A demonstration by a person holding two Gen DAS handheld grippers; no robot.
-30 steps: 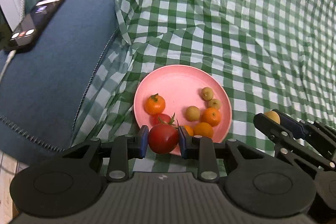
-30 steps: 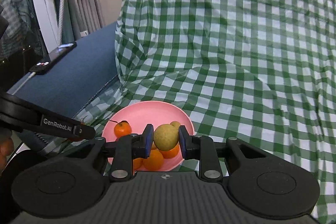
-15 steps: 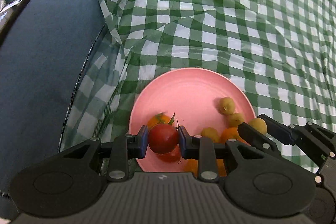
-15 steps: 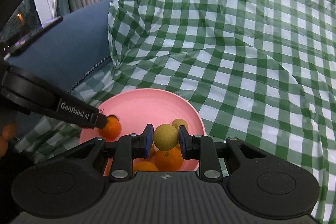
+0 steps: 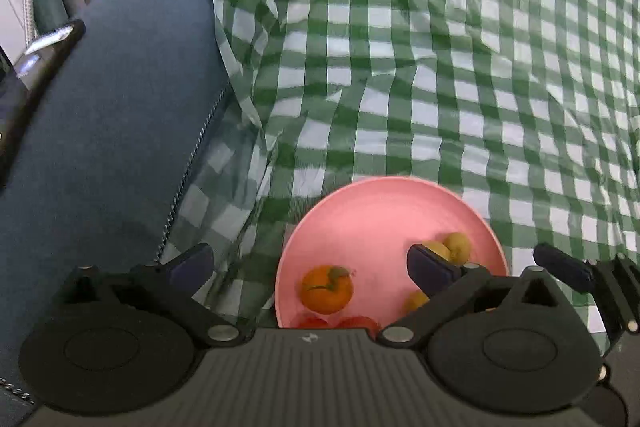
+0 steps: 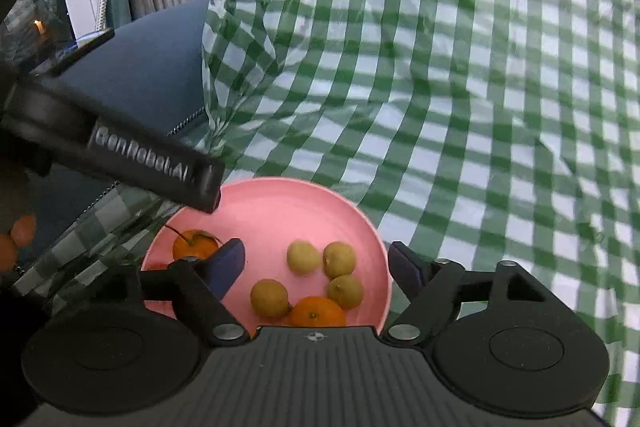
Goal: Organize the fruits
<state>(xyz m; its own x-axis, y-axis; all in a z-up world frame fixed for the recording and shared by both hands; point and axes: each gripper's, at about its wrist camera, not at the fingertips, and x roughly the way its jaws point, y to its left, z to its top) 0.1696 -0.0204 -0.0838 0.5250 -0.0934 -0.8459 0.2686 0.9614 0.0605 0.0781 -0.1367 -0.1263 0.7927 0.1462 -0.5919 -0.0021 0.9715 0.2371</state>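
On the far left, a dark phone point(image 5: 38, 67) lies on a blue cushion point(image 5: 112, 131). Next to it a green checked cloth point(image 5: 440, 67) covers the surface where everything sits; what is under the cloth cannot be told.

The left tool point(image 5: 310, 265) hangs over the left side of the pink plate point(image 5: 372, 203). Its jaws have just been opening and now stand wide, with nothing held between them. Under it lies an orange with a green stem point(image 5: 326, 289). Two red tomatoes point(image 5: 340, 321) peek out at the near edge of the plate.

The right tool point(image 6: 316, 265) hangs over the right side of the plate. Its jaws have just been opening too, and they are wide apart and hold nothing. Below them lie four small yellow fruits point(image 6: 304, 258) and another orange point(image 6: 318, 311), all inside the plate.

So both tools look to have let their fruit go onto the plate. No loose fruit shows on the cloth. Something orange point(image 6: 18, 239) shows at the far left edge of the right view, but it is too blurry to tell what. If more fruit waits out of view, that is what is left.
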